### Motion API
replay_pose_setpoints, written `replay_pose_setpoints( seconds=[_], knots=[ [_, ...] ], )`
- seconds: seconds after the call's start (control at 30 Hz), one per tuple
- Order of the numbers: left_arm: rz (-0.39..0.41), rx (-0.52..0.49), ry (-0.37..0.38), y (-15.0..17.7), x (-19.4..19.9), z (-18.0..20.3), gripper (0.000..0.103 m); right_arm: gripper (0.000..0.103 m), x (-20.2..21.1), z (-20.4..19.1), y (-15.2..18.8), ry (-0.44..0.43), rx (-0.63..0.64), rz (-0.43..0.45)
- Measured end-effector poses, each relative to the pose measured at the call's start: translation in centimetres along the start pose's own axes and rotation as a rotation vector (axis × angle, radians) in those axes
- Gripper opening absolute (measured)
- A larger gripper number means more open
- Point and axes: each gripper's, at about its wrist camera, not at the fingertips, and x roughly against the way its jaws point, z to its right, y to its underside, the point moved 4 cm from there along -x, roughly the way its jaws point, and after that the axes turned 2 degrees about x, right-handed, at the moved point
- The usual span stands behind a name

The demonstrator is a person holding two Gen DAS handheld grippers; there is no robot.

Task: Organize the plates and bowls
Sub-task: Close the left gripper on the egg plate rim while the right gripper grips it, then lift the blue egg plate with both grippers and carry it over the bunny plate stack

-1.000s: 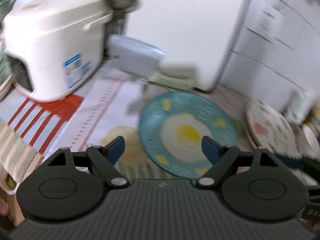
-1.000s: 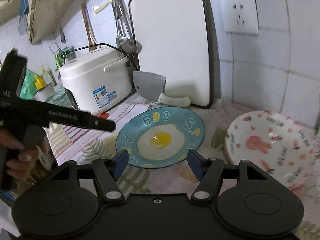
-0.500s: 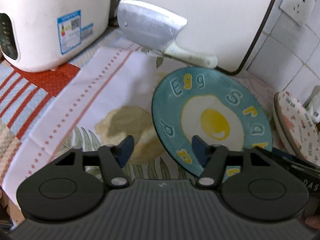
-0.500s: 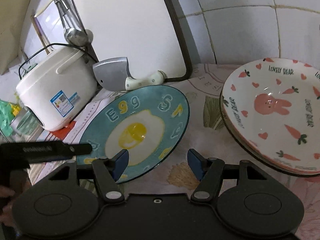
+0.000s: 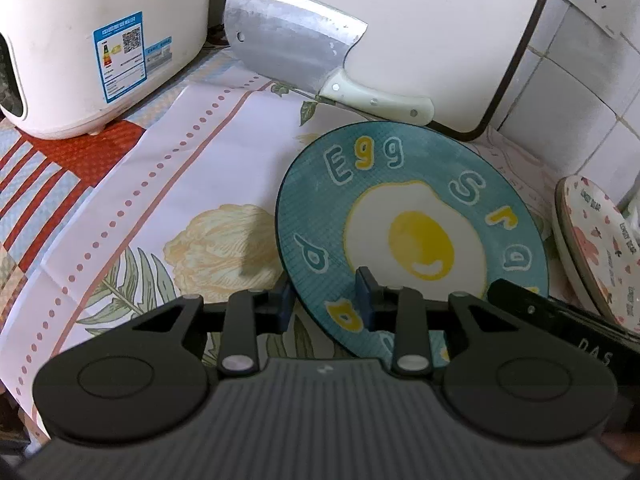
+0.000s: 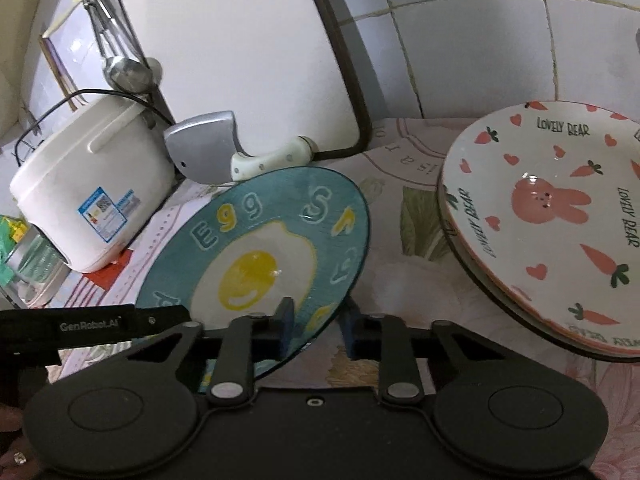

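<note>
A teal plate with a fried-egg picture [image 5: 412,232] [image 6: 260,264] lies on the flowered tablecloth. My left gripper [image 5: 325,300] has its blue fingers narrowed around the plate's near-left rim, one on each side. My right gripper [image 6: 316,326] has its fingers narrowed around the plate's near-right rim. A white plate with a pink rabbit and carrots [image 6: 552,216] sits on top of another dish at the right; its edge shows in the left wrist view [image 5: 596,248].
A white rice cooker [image 5: 92,36] [image 6: 88,184] stands at the left. A cleaver [image 5: 304,56] [image 6: 224,152] leans on a white cutting board [image 5: 400,20] [image 6: 240,52] against the tiled wall. Ladles [image 6: 120,60] hang above the cooker.
Both grippers moved in toward the teal plate and narrowed their fingers around its near rim, left gripper at the left side and right gripper at the right side.
</note>
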Motion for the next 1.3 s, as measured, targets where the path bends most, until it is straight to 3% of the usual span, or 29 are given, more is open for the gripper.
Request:
replay_pose_setpoints(
  seconds=[0.17,0.47,0.63,0.93,1.3],
  knots=[
    [0.019,-0.047,-0.047,0.3,0.6,0.5,0.031,0.022,0.1,-0.3,-0.5,0.031,-0.036,-0.045],
    [0.011,-0.06,-0.03,2.1,5.9,1.2,0.03,0.022,4.2,-1.4,-1.0,0.03,-0.025,-0.088],
    [0.045,-0.073,-0.02,2.5,9.3,2.2,0.03,0.022,7.5,-2.0,-1.2,0.002,0.009,-0.054],
    [0.084,-0.186,0.031,3.0,14.6,6.7,0.03,0.023,15.1,-1.2,-0.9,0.0,-0.028,0.02],
    [0.088,-0.216,0.12,2.8,17.0,13.2,0.03,0.024,22.3,2.3,-1.6,0.065,-0.057,0.099]
  ],
)
